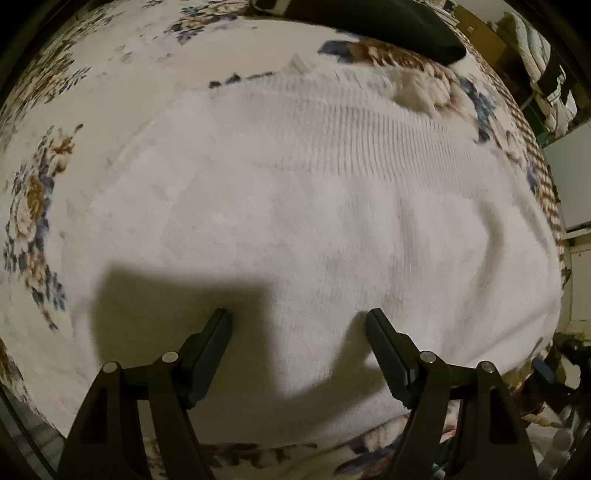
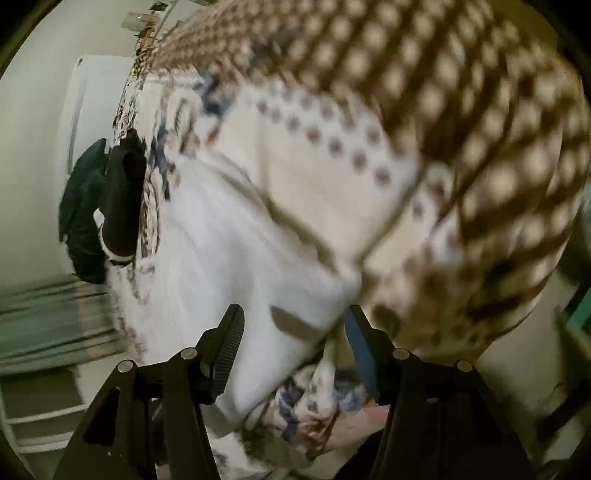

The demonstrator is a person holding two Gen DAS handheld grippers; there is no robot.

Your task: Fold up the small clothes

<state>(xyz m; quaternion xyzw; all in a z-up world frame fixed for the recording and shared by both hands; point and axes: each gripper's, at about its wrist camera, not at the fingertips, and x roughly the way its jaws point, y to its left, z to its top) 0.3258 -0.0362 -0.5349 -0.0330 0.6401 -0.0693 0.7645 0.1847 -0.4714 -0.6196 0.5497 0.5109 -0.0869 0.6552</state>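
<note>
A white knitted garment (image 1: 314, 221) lies spread flat on a floral bedspread (image 1: 37, 206), with a ribbed band (image 1: 369, 136) toward its far side. My left gripper (image 1: 298, 319) is open, its fingers wide apart just above the garment's near part, holding nothing. In the right wrist view the same white garment (image 2: 236, 258) shows blurred, its corner between the open fingers of my right gripper (image 2: 295, 314). The right jaws stand apart around that corner and are not closed on it.
A dark garment (image 1: 399, 26) lies at the bed's far edge; it also shows in the right wrist view (image 2: 122, 199). The bedspread's brown checked border (image 2: 461, 129) drapes over the bed's edge. Folded laundry (image 1: 535, 48) and white furniture (image 1: 569, 177) stand at the right.
</note>
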